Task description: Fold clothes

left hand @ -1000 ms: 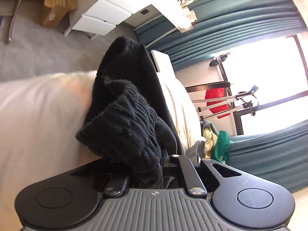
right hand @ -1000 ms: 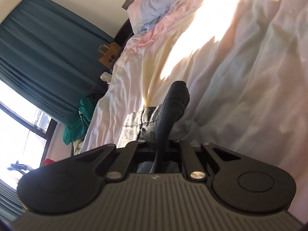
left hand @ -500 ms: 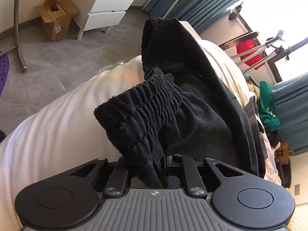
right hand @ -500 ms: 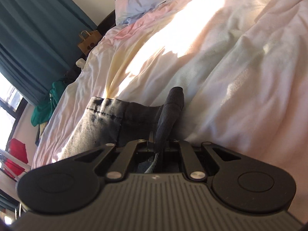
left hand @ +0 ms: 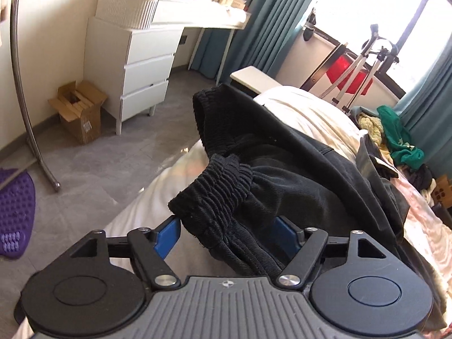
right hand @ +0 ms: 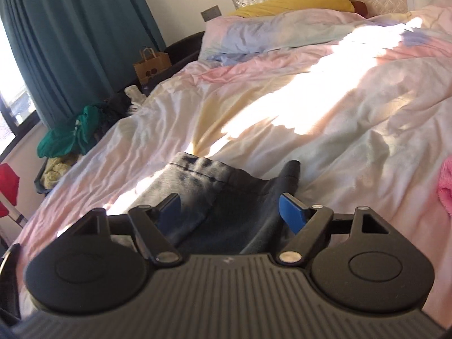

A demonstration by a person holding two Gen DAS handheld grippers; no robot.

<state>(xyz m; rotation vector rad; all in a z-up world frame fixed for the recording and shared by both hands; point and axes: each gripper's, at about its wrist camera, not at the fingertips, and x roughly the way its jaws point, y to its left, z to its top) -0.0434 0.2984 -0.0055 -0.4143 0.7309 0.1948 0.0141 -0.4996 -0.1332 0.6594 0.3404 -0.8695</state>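
Black trousers [left hand: 296, 180] lie across the pale bedspread [left hand: 316, 115], their gathered elastic waistband [left hand: 217, 189] bunched up in front of my left gripper [left hand: 226, 231]. Its jaws are opening; the blue pads [left hand: 166, 234] stand wide apart with the waistband loose between them. In the right wrist view the faded hem end of the trousers [right hand: 197, 175] rests on the pastel bedspread [right hand: 282, 107]. My right gripper [right hand: 230, 210] is opening too, its blue pads [right hand: 292, 212] clear of the cloth that lies between them.
Beyond the bed's edge are grey floor, a white drawer unit [left hand: 141, 65], a cardboard box [left hand: 80, 115], a curved metal pole [left hand: 25, 84] and a purple mat [left hand: 14, 212]. A clothes pile [left hand: 395, 138] lies by the window. Pillows [right hand: 296, 2], a paper bag [right hand: 151, 66] and pink cloth [right hand: 446, 186] show on the right side.
Both grippers were shut on the trousers and have now opened and let the cloth go. Both views have rolled upright and pulled back a little from the cloth.
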